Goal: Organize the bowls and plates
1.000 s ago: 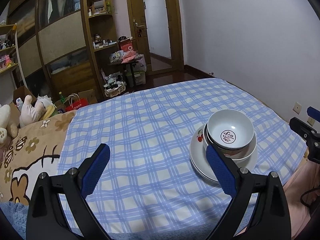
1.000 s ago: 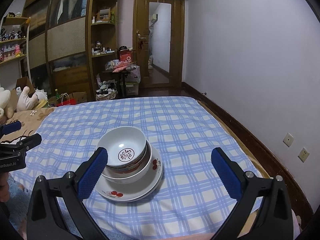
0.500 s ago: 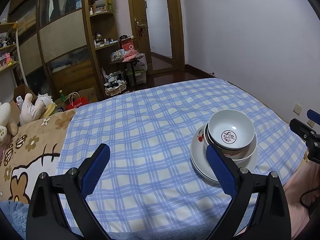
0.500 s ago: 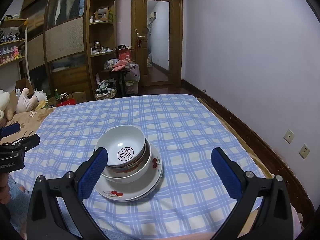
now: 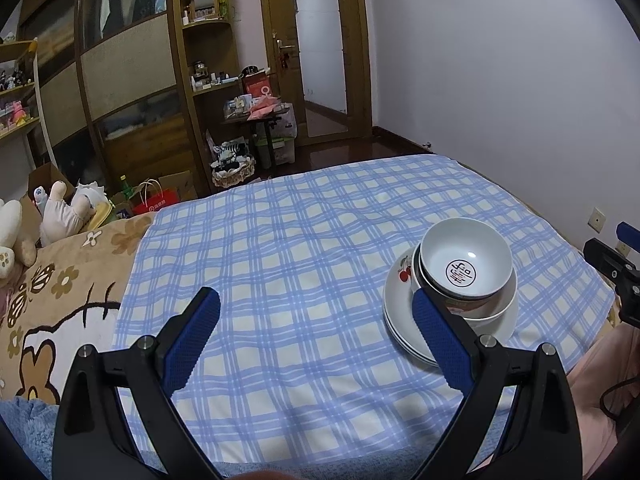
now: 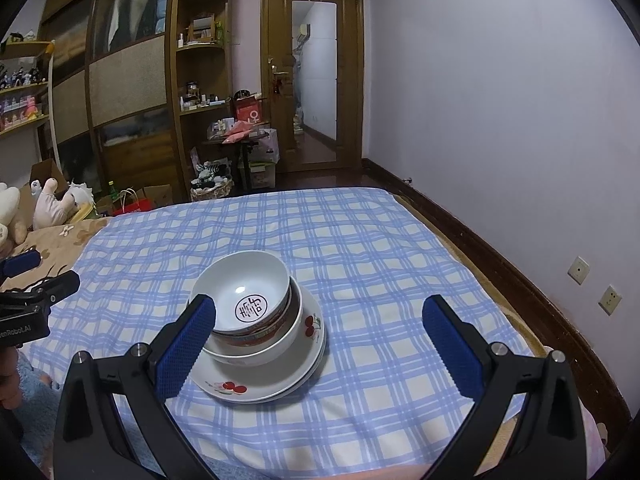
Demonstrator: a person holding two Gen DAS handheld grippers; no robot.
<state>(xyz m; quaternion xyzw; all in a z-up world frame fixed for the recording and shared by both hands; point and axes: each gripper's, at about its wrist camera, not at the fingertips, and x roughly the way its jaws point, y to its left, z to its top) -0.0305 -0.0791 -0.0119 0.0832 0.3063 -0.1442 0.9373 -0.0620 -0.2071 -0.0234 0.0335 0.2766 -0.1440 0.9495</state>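
Pale lilac wall [image 6: 500, 100] on the right, wooden door [image 6: 314, 80] (glass-panelled) beside tall wooden shelving [image 6: 132, 80]

The dishes stand in one stack on the bed's blue checked sheet [image 6: 380, 264]. At the bottom lie white plates [image 6: 280, 380], nested flat, the upper one painted with red cherries near its rim. On them sits a larger white bowl [image 6: 256, 346], upright. Inside it rests a smaller bowl [image 6: 244, 284], white within, with a dark round emblem at its bottom and a dark, red-banded outside; it tilts slightly. From the left wrist view the stack [image 5: 464, 280] sits near the sheet's right edge.
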